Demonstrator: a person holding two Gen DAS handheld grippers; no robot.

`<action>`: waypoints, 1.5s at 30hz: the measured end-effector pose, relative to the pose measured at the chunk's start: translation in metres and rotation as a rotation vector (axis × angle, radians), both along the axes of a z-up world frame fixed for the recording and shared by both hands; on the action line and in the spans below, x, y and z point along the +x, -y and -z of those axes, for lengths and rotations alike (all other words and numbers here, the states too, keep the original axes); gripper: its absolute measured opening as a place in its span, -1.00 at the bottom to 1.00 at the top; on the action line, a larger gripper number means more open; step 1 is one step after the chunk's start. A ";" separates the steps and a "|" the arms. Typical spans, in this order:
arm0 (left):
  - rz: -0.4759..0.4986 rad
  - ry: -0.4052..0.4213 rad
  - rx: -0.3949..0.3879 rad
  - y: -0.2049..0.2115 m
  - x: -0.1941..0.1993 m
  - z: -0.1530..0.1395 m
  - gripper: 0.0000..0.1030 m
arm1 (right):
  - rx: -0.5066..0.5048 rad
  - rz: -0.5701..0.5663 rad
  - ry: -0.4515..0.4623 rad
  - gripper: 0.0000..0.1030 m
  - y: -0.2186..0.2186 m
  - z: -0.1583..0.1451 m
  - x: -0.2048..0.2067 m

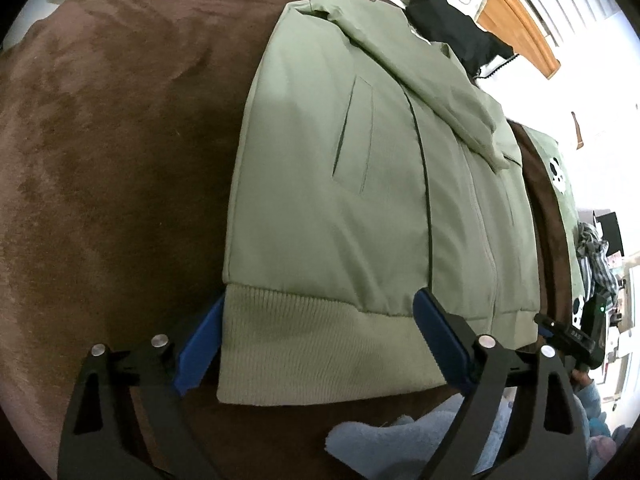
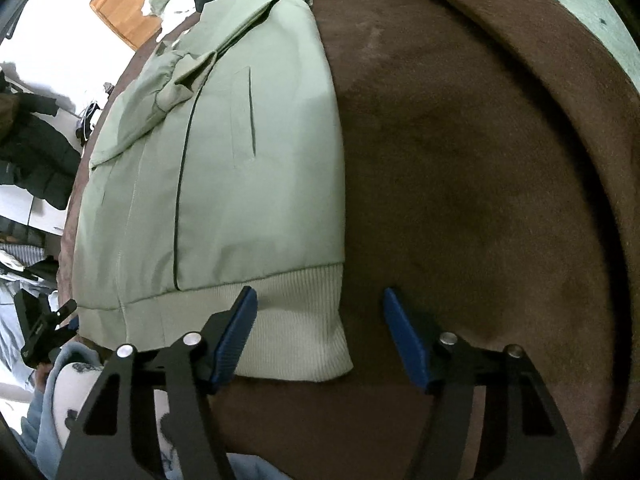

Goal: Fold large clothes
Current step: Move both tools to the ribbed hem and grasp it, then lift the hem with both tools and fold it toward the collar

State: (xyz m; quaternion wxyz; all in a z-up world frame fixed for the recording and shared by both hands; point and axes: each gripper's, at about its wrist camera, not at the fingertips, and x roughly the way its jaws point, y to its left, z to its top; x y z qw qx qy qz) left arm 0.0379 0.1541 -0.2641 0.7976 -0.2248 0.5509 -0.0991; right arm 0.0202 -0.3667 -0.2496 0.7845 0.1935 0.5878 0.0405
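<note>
Left gripper (image 1: 320, 340) fingers spread astride jacket (image 1: 360, 180) hem, right gripper (image 2: 320, 332) likewise – brown blanket (image 1: 120, 160) beneath

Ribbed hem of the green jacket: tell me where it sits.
The ribbed hem is the jacket's near edge on the brown blanket, each corner between a gripper's open fingers.

A home bedroom: a brown blanket (image 1: 120, 160) covers the bed, a wooden headboard (image 1: 516, 8) behind, clothes heaped around.

Black claws, blue pads
Each claw (image 1: 316, 340) (image 2: 316, 334) has black cut-out arms, silver pivot screws and ribbed blue pads (image 1: 438, 338); the person wears a pale blue sleeve (image 2: 44, 412).
</note>
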 end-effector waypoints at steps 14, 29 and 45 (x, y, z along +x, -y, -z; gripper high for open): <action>0.083 -0.015 -0.066 0.035 0.007 0.005 0.37 | 0.002 -0.066 0.029 0.09 -0.048 -0.001 0.021; 0.061 0.109 -0.089 0.035 0.007 -0.042 -0.69 | 0.094 -0.058 0.088 -0.74 -0.052 -0.037 0.023; -0.029 0.284 -0.075 0.028 -0.003 -0.131 -0.71 | 0.109 -0.027 0.305 -0.75 -0.044 -0.138 0.002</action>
